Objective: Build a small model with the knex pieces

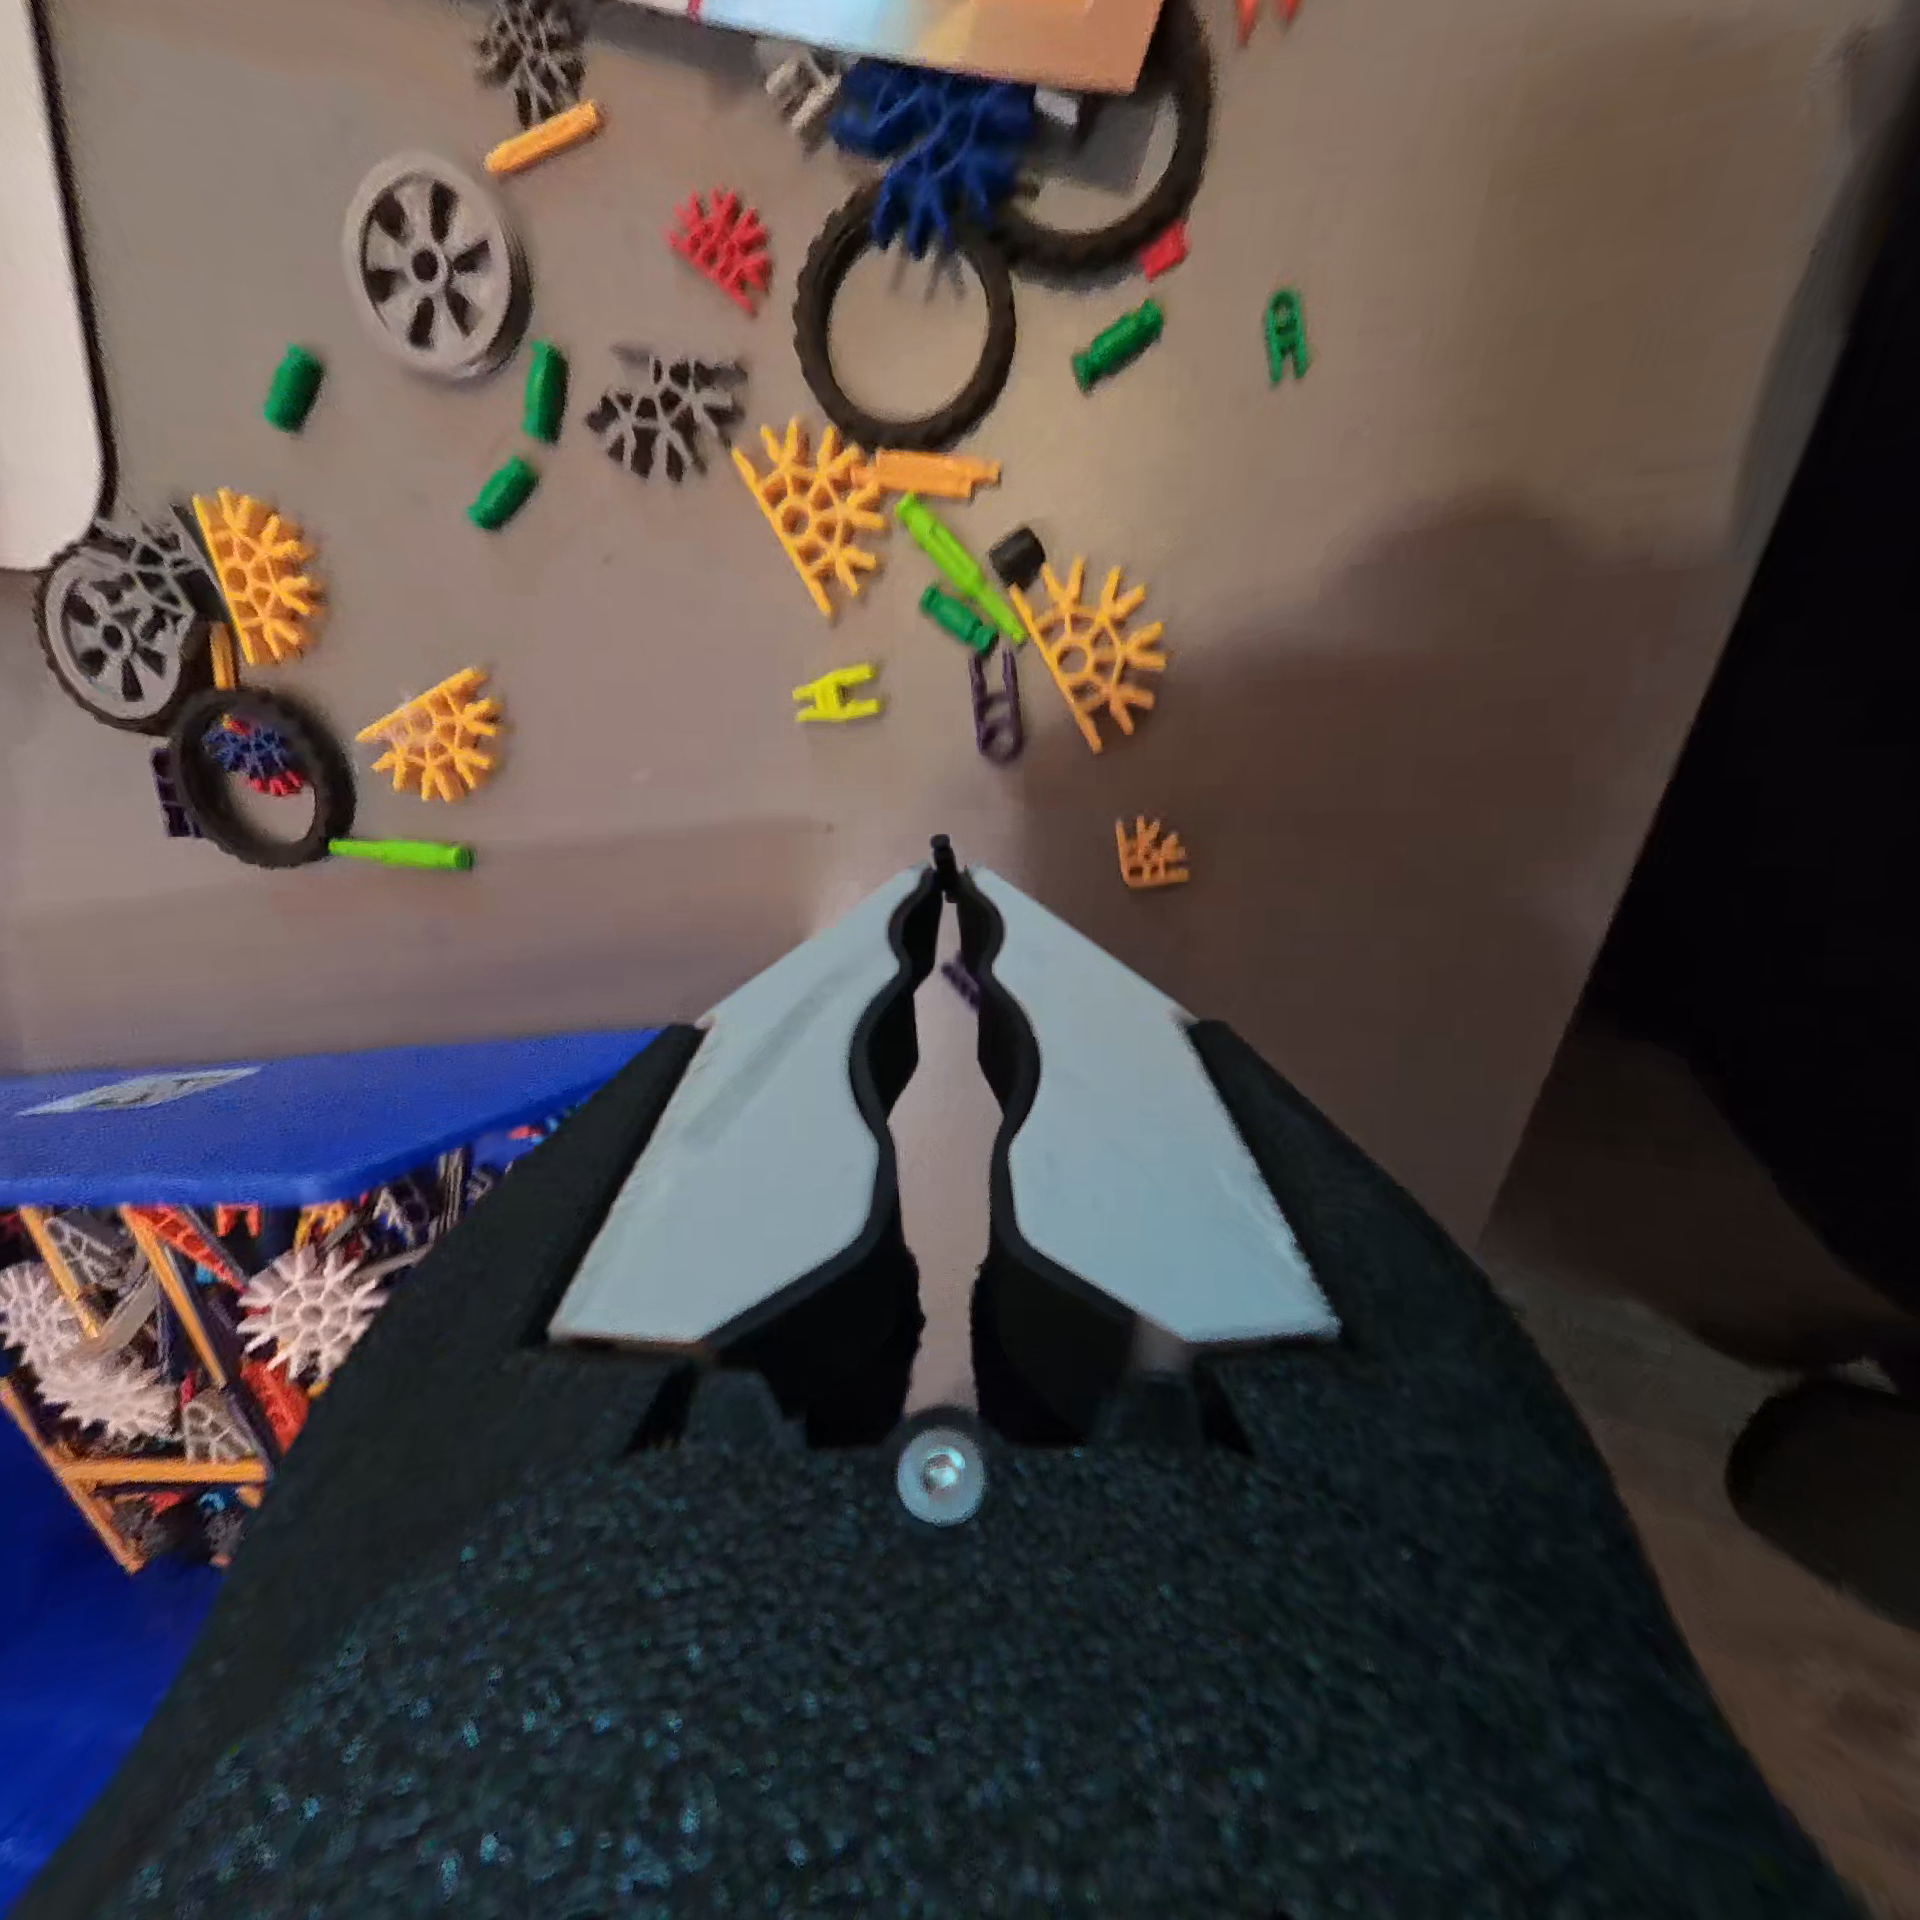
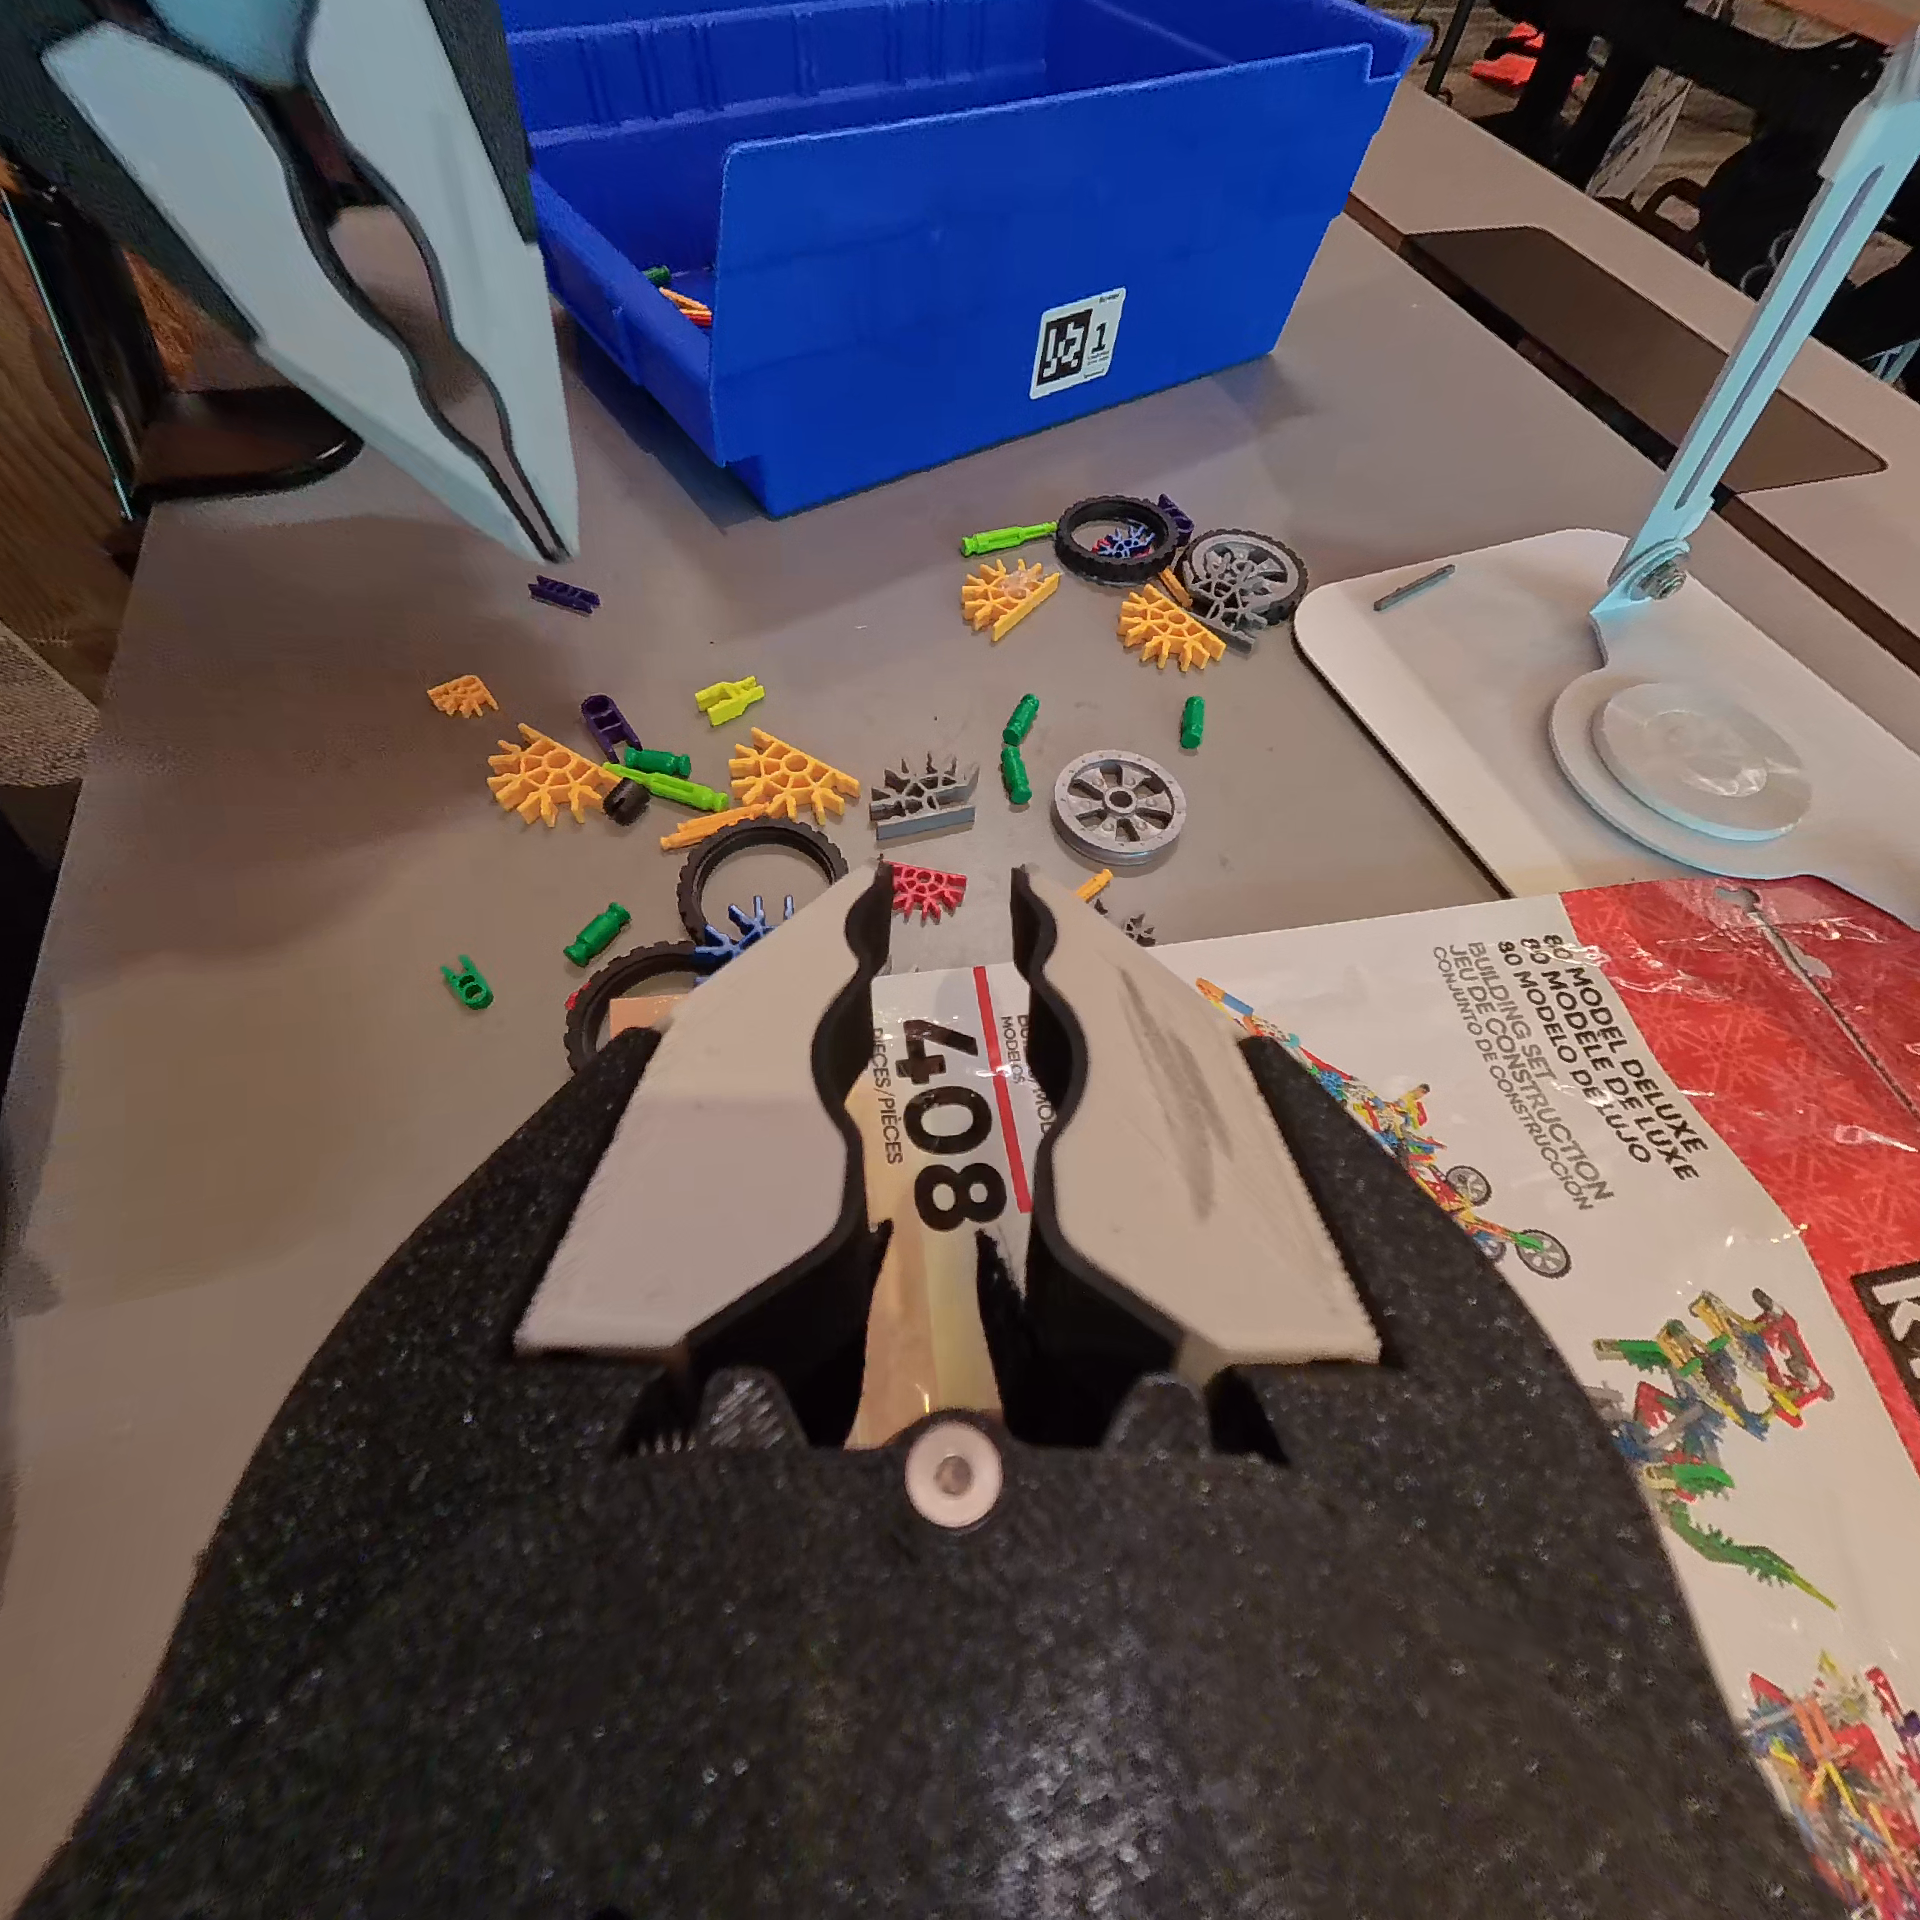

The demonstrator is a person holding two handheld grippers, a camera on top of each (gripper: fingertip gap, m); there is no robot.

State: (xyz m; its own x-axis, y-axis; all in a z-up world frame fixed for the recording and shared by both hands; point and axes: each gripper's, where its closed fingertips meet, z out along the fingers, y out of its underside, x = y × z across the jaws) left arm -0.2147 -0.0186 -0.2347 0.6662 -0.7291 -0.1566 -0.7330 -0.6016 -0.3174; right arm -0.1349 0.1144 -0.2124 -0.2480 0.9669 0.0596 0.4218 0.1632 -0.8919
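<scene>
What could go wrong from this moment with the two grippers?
The left gripper hangs shut just above the purple connector; lowered so, it may knock the piece away. The right gripper, open, hovers over the glossy bag, which partly covers a black tyre; catching the bag could scatter pieces.

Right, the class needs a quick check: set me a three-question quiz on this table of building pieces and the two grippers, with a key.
1. True or false: the right gripper stands open.
2. Which piece lies nearest the left gripper tips? A purple connector; B grey wheel; C red connector.
3. Fill in: the bin on the table is ____ in colour.
Key: 1 true; 2 A; 3 blue.
</scene>
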